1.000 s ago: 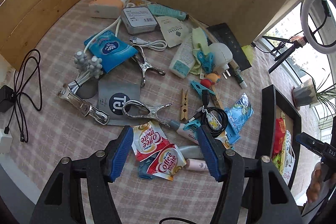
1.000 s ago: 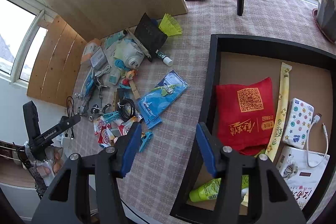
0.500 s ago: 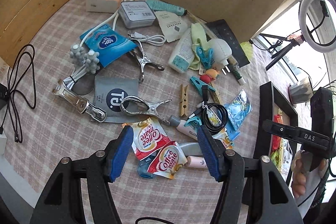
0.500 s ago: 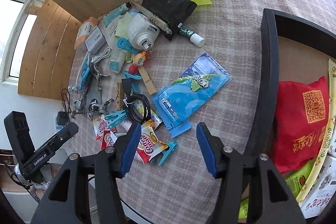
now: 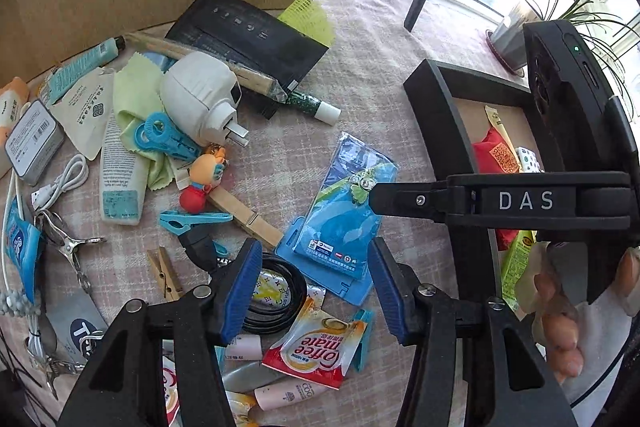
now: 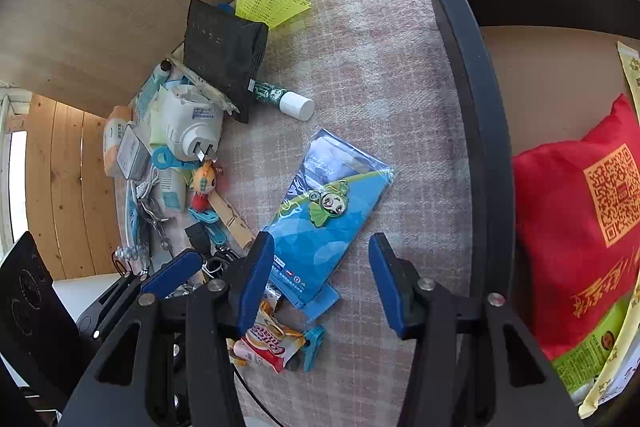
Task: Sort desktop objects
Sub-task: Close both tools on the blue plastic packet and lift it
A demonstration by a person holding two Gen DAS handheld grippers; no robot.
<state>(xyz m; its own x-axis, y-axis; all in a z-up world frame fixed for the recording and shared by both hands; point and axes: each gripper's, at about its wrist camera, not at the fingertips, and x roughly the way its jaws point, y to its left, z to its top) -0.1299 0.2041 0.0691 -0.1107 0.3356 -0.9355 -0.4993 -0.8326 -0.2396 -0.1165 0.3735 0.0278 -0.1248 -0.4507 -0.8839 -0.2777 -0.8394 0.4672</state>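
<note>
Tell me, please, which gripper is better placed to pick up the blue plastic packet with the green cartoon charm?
Probably the right gripper: open, with the blue plastic packet partly between its fingers. The left gripper hangs beside it, over the black coiled cable.

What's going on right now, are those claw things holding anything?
Left gripper and right gripper: jaws just narrowing, both open, nothing held. Blue packet on the cloth, between both. Coffee sachet and black cable coil crowd its near end.

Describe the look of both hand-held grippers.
Each hand-held gripper, left and right, has a black frame with silver bolts and two blue padded fingers. From the left wrist view, the right one carries a black bar lettered DAS.
</note>
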